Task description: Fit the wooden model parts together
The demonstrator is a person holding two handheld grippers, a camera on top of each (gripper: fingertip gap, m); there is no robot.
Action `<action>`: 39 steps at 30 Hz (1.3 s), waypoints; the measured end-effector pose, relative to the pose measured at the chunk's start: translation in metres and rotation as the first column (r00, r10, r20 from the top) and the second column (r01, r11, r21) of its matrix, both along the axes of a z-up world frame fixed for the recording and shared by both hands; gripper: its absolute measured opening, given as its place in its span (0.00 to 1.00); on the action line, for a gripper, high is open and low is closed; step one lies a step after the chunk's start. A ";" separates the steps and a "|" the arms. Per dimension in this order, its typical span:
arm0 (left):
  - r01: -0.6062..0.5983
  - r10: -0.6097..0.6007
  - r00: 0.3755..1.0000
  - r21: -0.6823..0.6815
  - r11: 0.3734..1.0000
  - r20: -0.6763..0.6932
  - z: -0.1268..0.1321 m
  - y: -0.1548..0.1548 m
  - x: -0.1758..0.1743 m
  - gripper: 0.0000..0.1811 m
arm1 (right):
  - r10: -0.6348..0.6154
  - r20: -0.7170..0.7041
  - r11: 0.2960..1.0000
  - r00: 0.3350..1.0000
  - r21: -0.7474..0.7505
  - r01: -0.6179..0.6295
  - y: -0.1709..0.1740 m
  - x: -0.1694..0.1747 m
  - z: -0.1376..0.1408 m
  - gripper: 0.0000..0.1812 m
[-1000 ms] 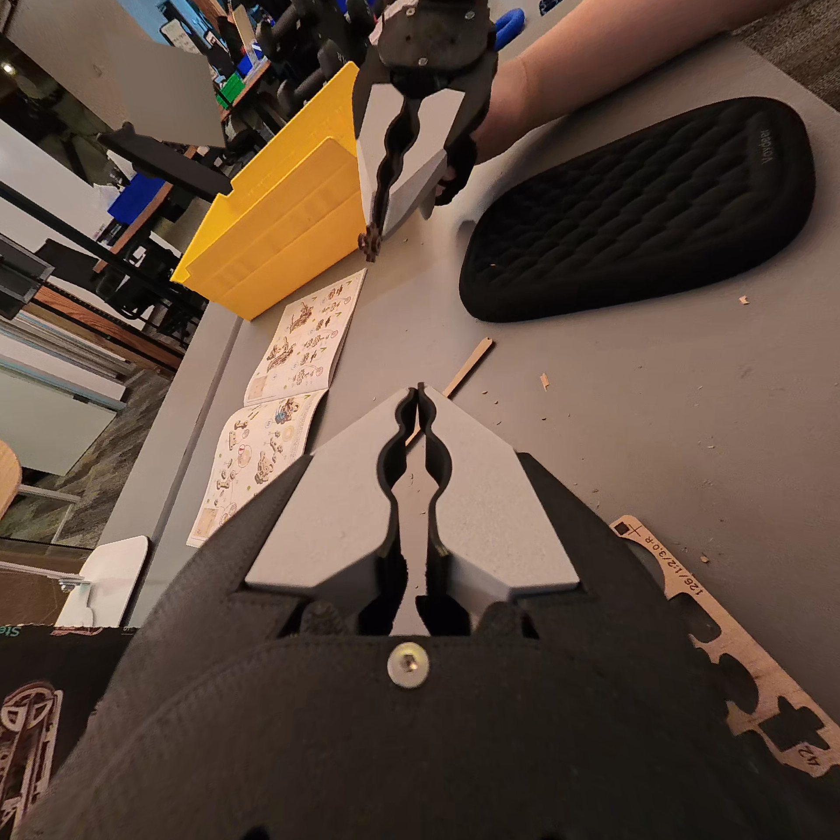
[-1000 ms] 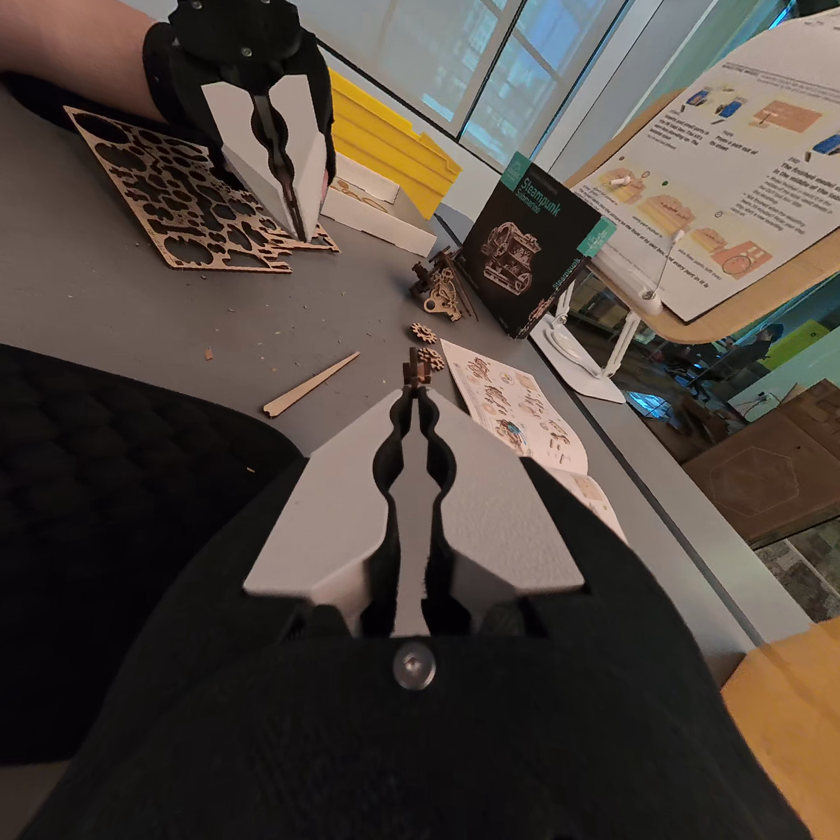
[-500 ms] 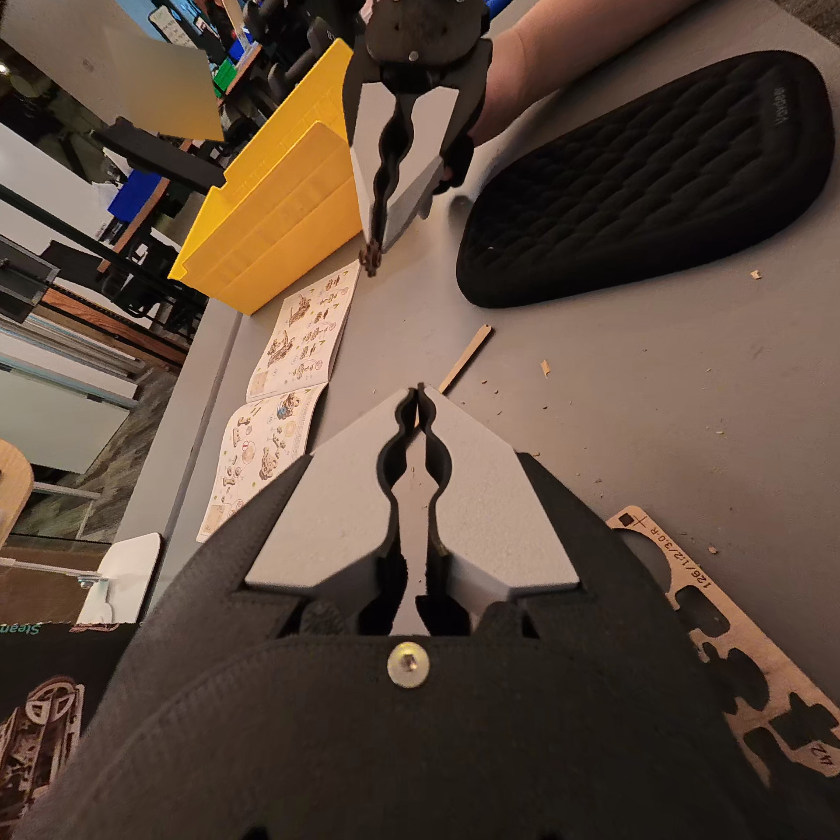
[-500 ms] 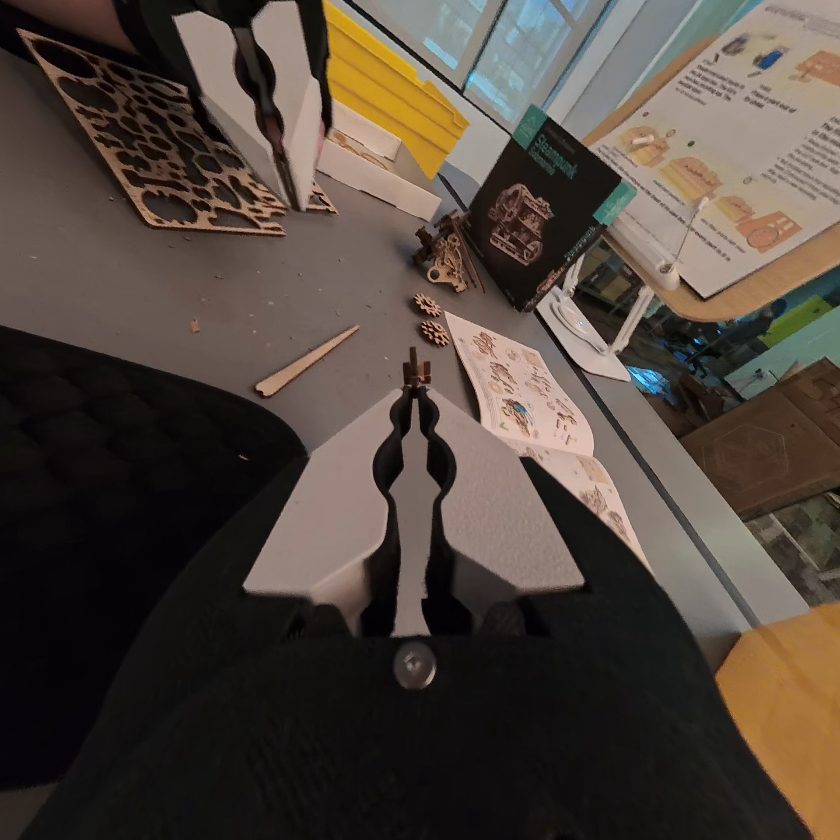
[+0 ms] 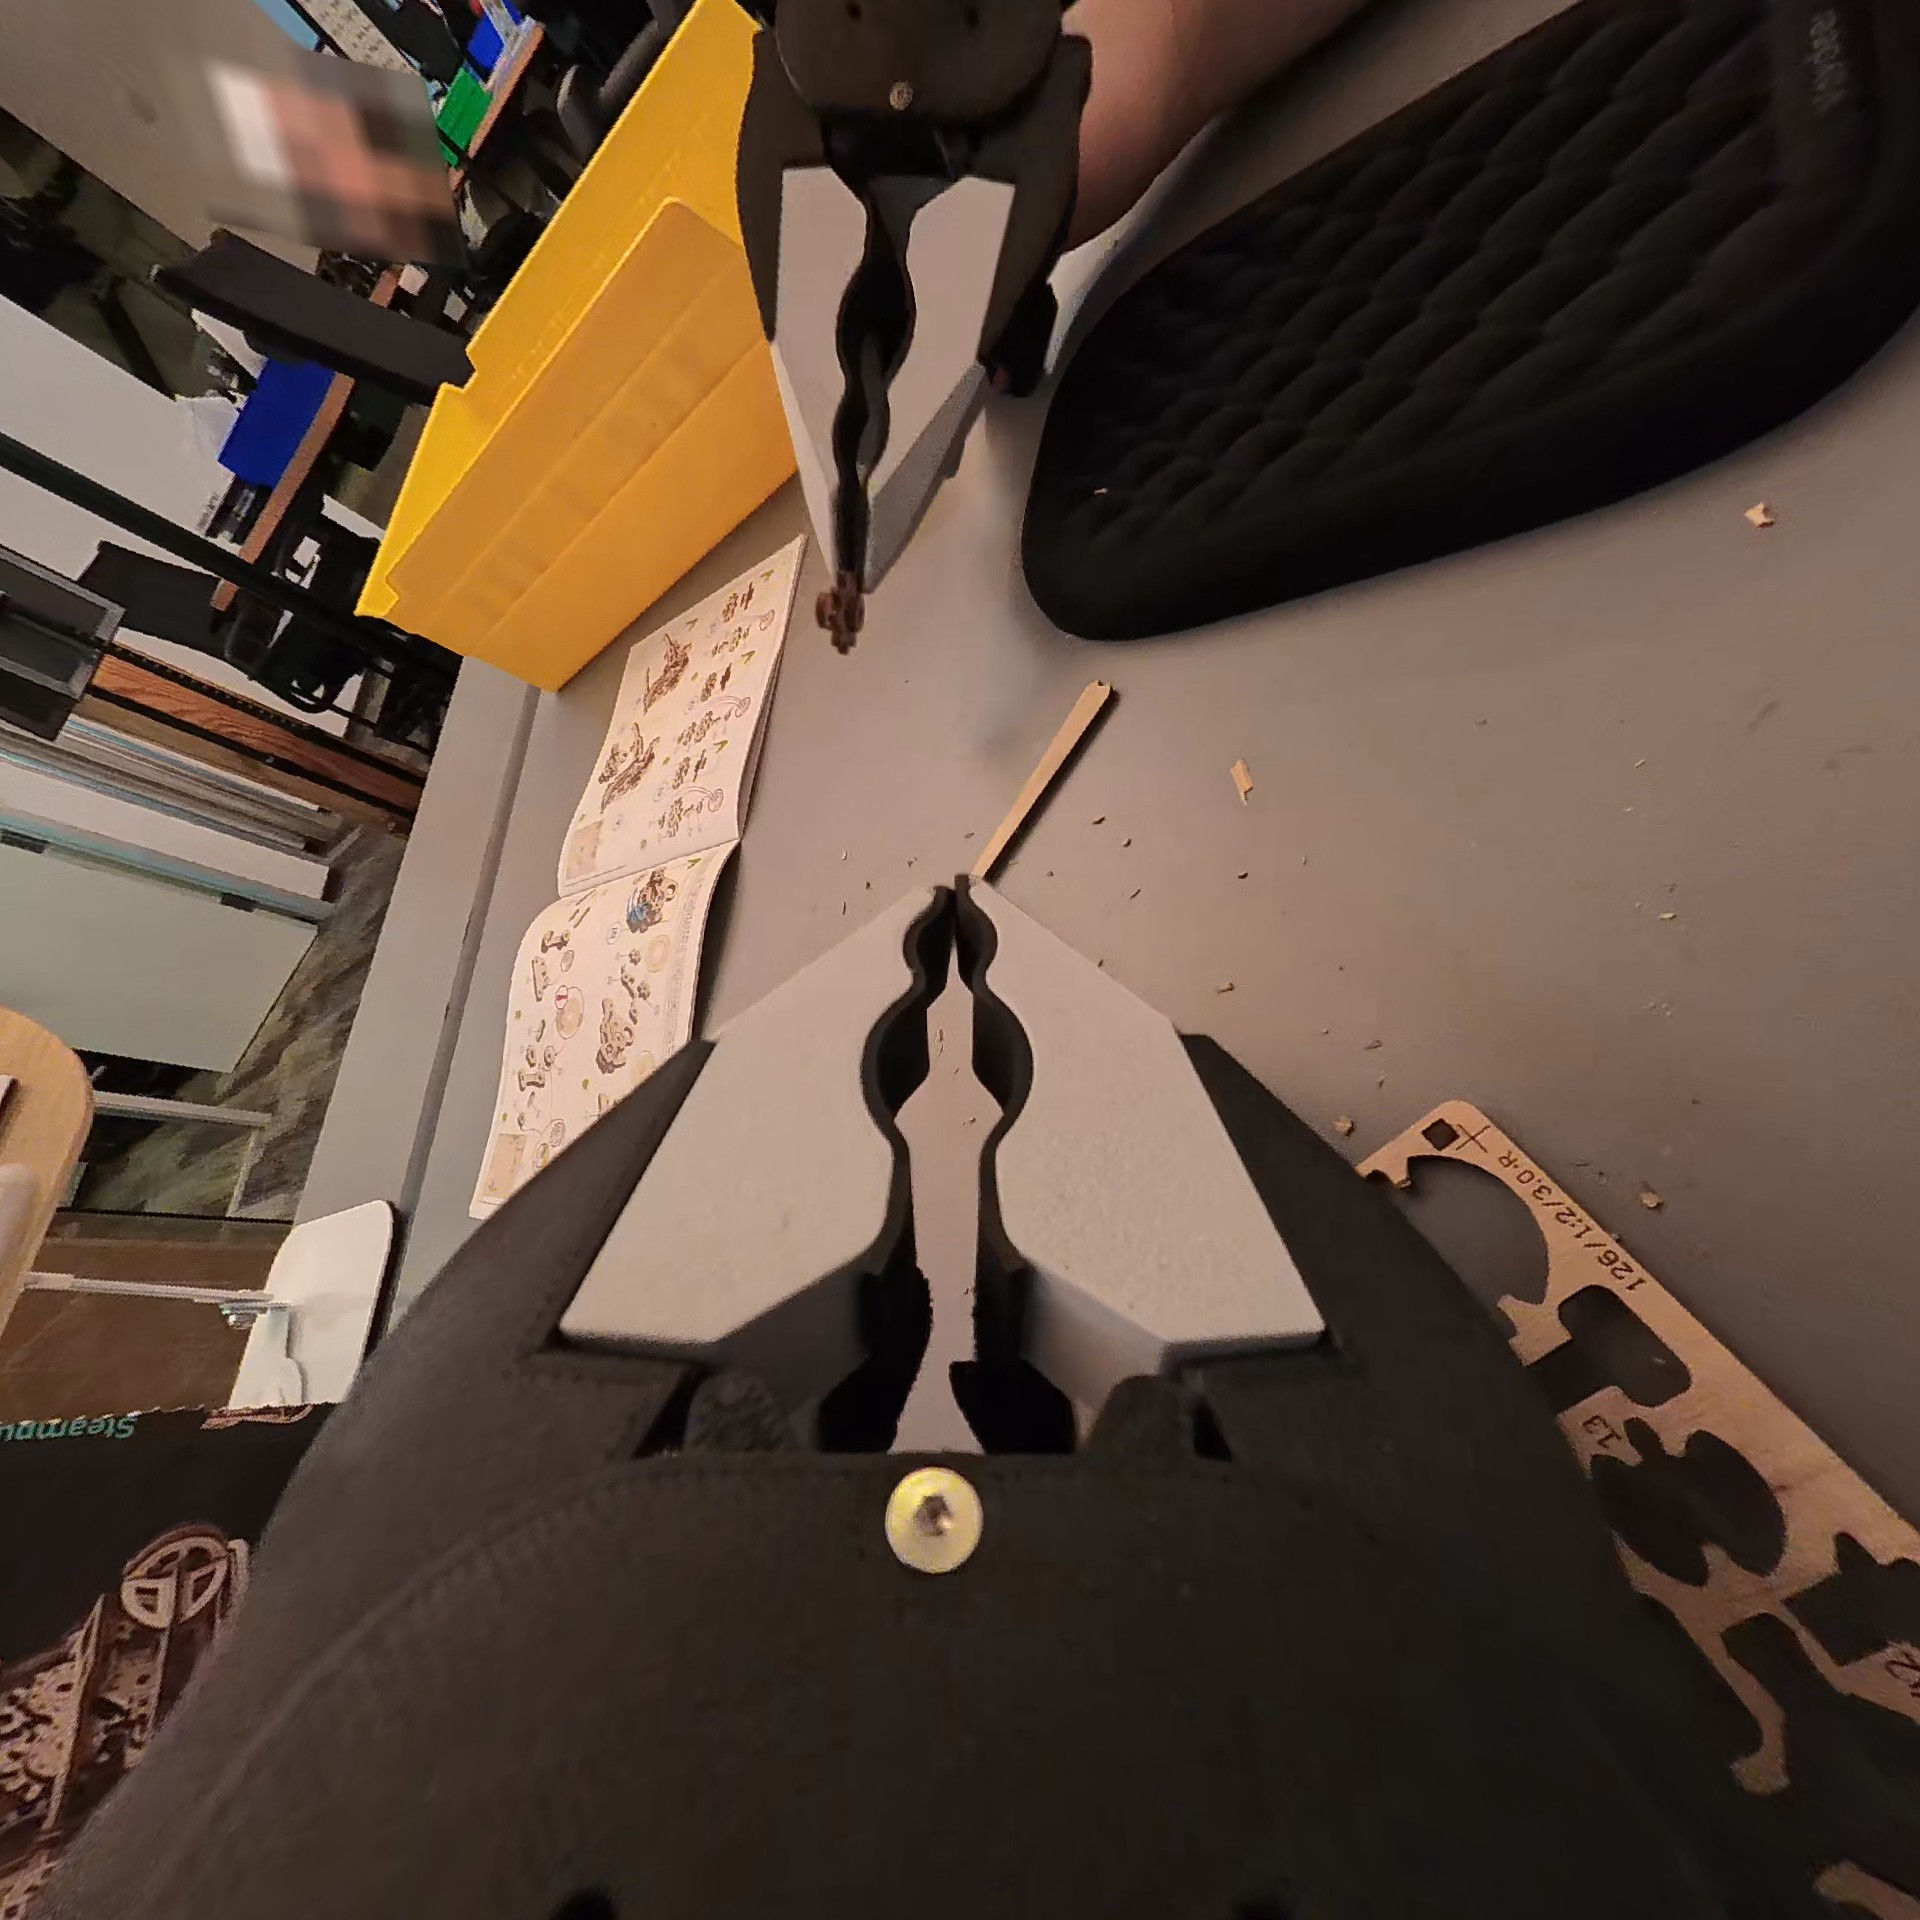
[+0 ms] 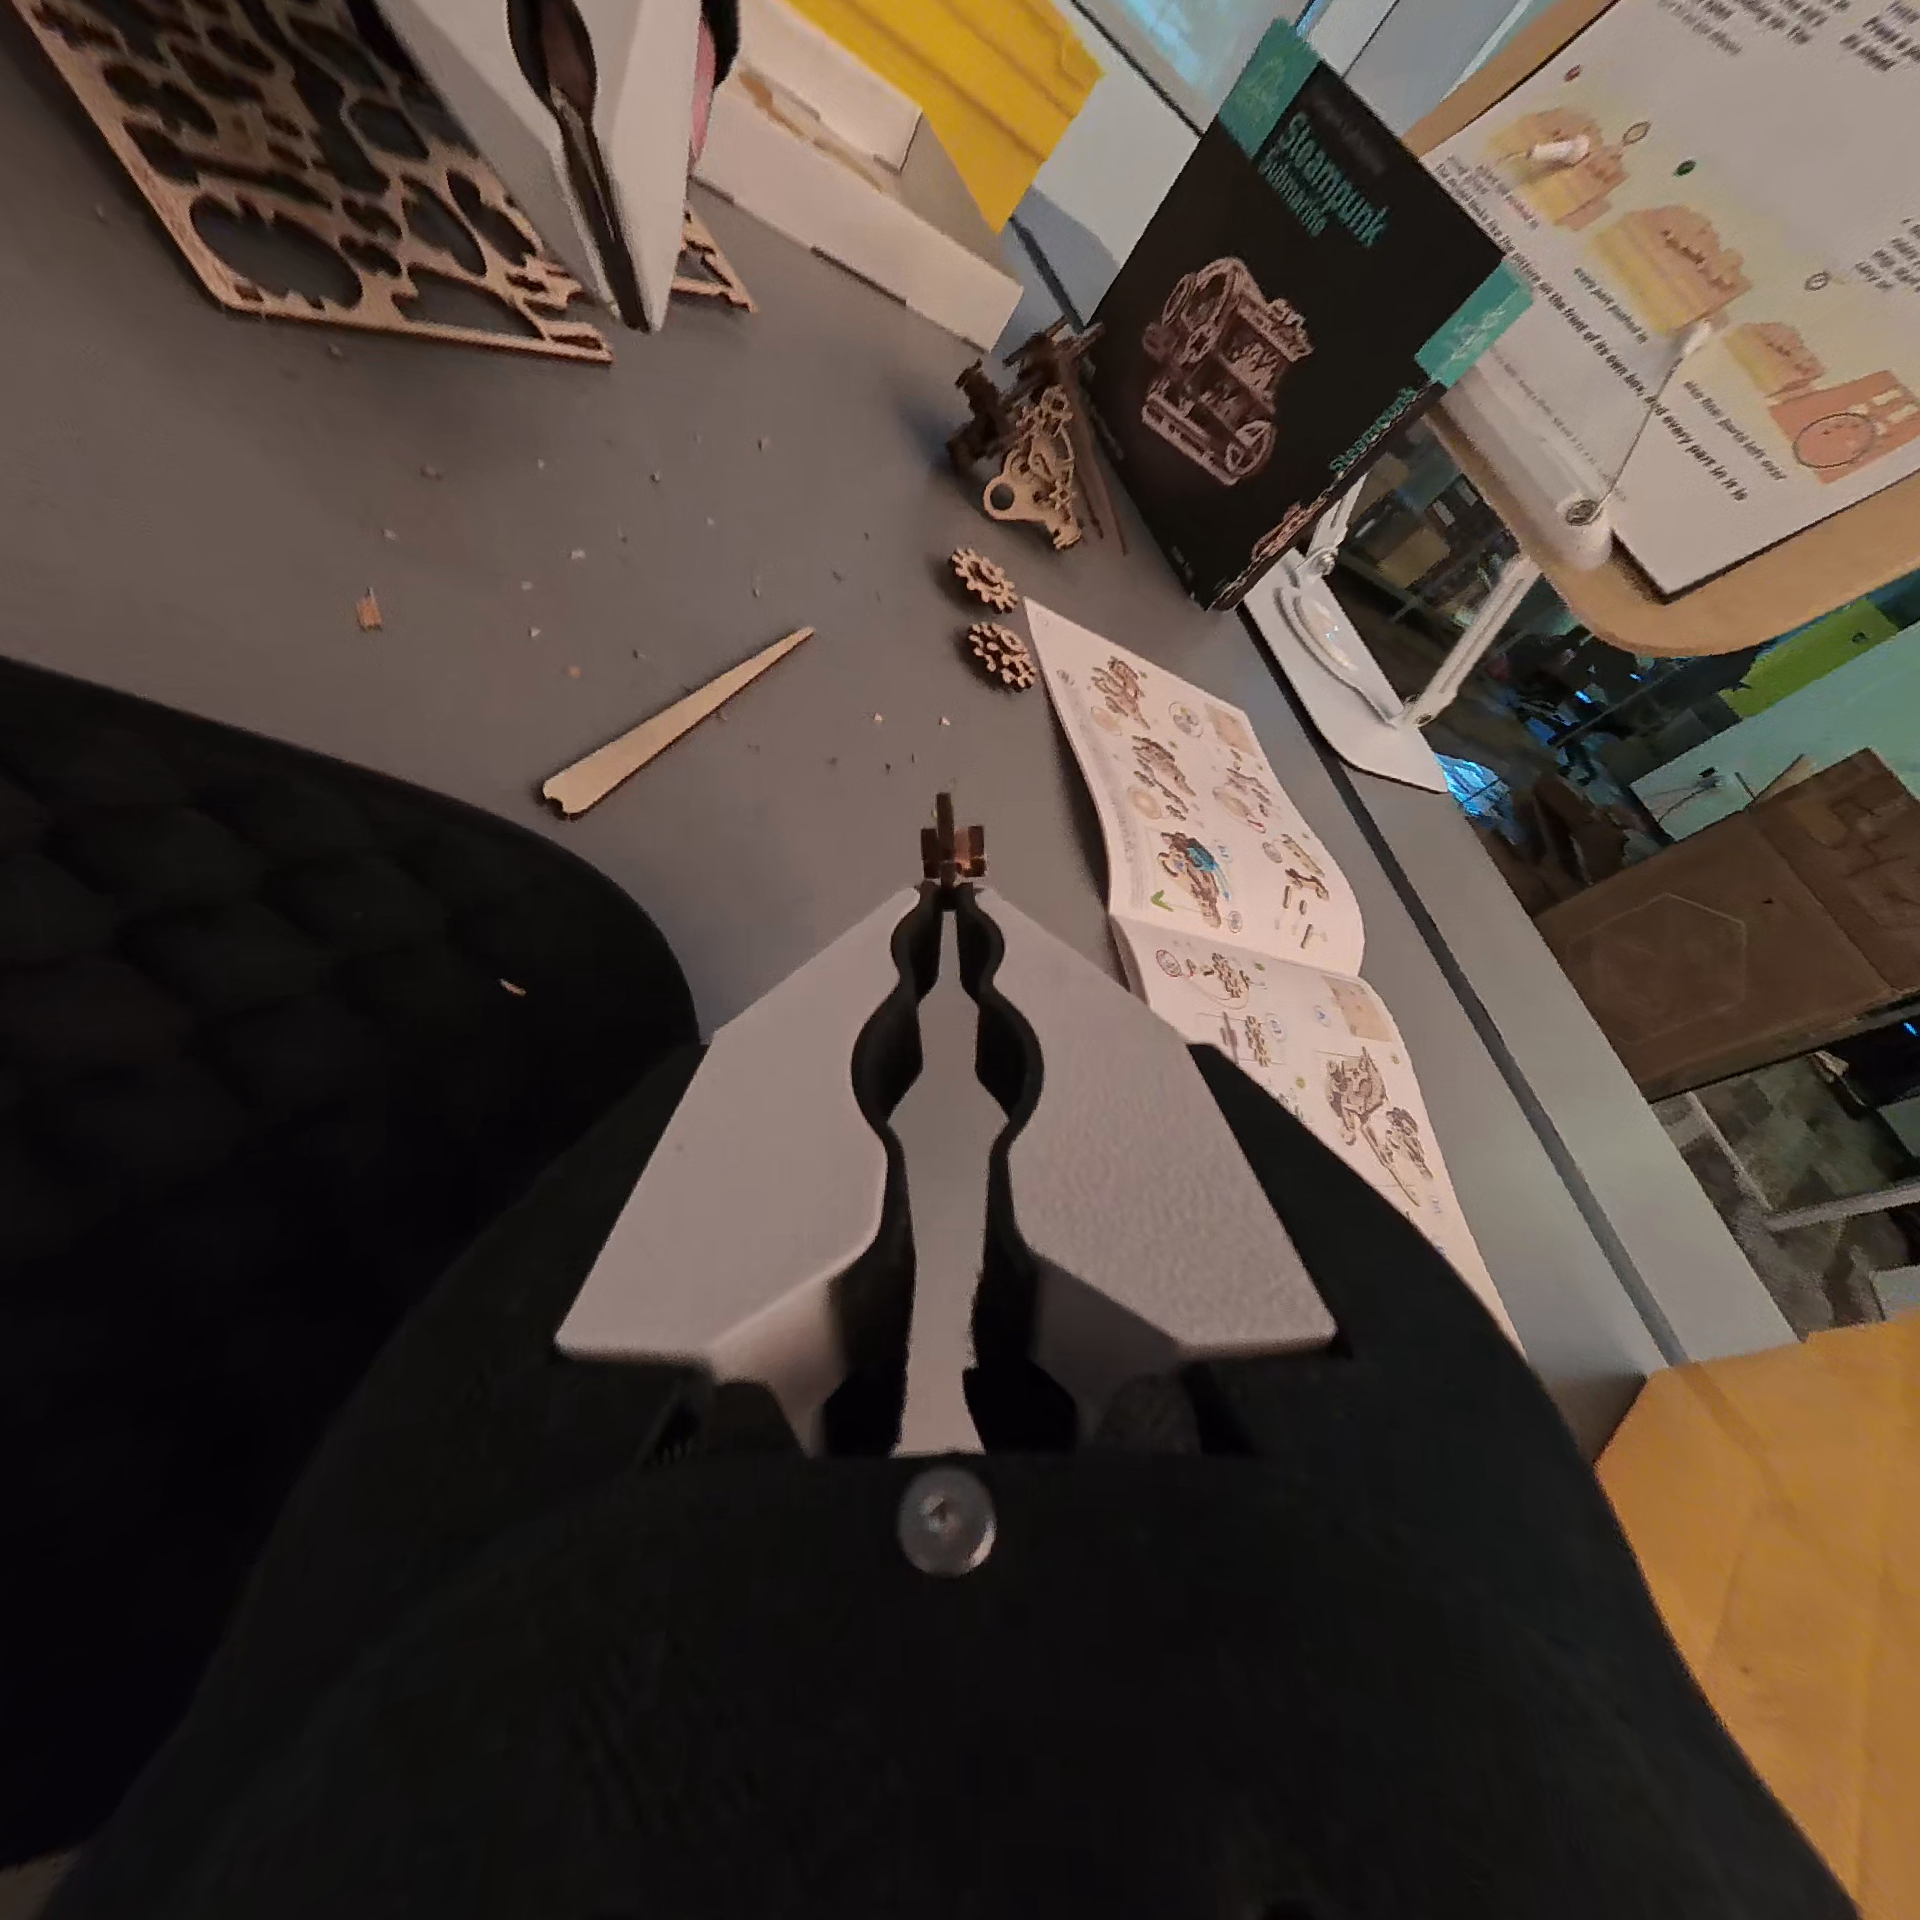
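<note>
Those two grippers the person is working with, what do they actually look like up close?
Both look alike. The left gripper and right gripper each have two pale grey wedge-shaped fingers tapering to a point, lined inside with wavy black pads. They sit in a rough-textured black body with one silver screw in the middle. No cables or sleeves show.

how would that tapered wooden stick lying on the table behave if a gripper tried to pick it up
The tapered wooden stick looks thin and lies flat on the grey table, so fingers would likely struggle to get under it. It is probably very light and may skid when nudged. Its narrow pointed end looks liable to snap under a hard pinch.
</note>
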State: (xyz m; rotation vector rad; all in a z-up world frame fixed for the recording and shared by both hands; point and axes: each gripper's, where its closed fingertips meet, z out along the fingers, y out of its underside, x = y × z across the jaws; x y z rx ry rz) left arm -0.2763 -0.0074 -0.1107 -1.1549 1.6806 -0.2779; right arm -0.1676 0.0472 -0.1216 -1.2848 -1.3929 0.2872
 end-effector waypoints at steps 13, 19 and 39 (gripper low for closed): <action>0.018 -0.018 1.000 -0.004 1.000 -0.008 -0.003 -0.005 0.005 0.00 | 0.006 -0.212 0.999 0.977 0.050 0.005 -0.007 0.025 0.060 0.01; 0.009 -0.009 1.000 0.002 1.000 -0.019 -0.005 -0.003 0.004 0.00 | -0.062 -0.149 0.993 0.987 0.088 0.075 0.003 0.044 0.058 0.01; 0.013 -0.012 0.999 0.018 1.000 -0.046 -0.009 -0.005 0.005 0.00 | -0.328 0.142 0.938 0.934 0.163 0.305 0.035 0.095 0.022 0.01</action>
